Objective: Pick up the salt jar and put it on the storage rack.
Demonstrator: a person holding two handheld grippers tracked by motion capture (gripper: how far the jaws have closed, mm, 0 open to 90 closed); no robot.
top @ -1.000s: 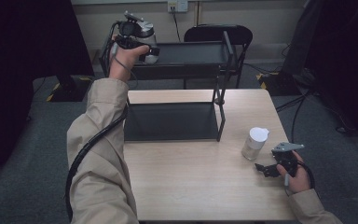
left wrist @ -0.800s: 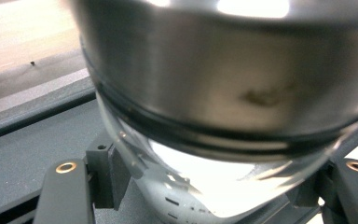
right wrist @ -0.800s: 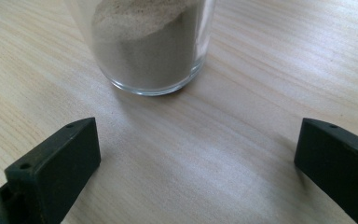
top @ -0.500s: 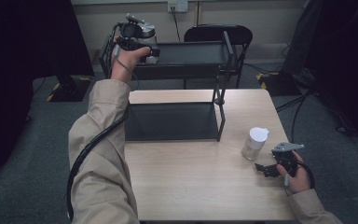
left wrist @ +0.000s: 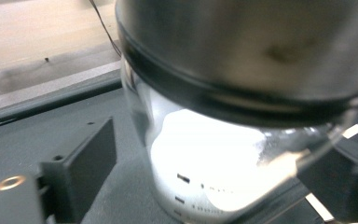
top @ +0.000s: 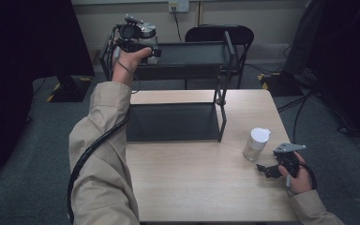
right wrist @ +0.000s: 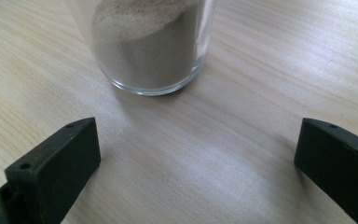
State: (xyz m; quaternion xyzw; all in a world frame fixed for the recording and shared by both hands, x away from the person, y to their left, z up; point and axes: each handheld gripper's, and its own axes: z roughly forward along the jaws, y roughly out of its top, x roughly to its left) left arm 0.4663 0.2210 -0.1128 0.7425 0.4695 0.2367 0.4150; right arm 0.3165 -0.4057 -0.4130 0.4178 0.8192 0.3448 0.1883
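Little has shifted: left gripper (top: 143, 47) still clasps the metal-lidded jar (left wrist: 223, 140) on the rack's (top: 187, 58) top shelf, unreleased, while right gripper (top: 274, 166) gapes beside the untouched powder jar (top: 255, 144).

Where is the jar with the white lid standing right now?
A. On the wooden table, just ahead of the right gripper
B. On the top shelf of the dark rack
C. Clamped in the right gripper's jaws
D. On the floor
A: the white-lidded jar stands on the wooden table, and the right gripper sits open just short of it, jaws apart and clear of the glass.
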